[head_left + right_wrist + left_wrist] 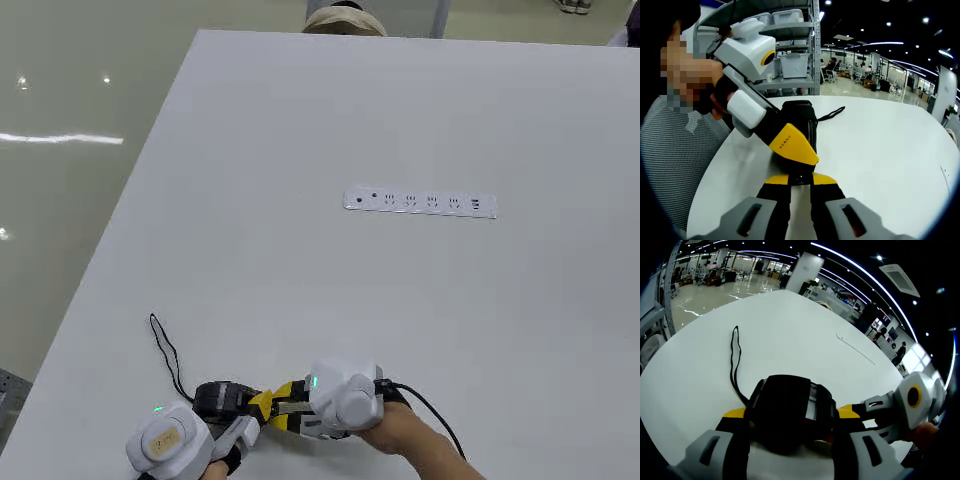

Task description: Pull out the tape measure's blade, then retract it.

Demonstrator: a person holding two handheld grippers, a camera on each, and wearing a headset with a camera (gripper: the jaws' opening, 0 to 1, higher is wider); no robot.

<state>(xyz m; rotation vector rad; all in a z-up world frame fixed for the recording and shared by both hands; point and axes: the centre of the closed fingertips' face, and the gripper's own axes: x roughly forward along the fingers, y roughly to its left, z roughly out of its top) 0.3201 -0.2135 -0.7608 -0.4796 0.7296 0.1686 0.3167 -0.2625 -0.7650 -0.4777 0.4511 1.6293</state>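
Start of pull-out: tape measure (222, 398) well apart from power strip (420, 202), nearer person; left gripper (791, 415) clamped on its case; right gripper (800, 179) jaws together at case mouth, likely pinching hidden blade tip. Next: steady case, draw right gripper straight away.

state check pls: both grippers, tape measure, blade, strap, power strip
left gripper: shut on the tape measure body
right gripper: shut, tips at the case mouth, apparently pinching the blade tip
tape measure: on the table, clamped between the left jaws
blade: barely out, if at all
strap: slack, looped on the table
power strip: flat on the table, nothing plugged in
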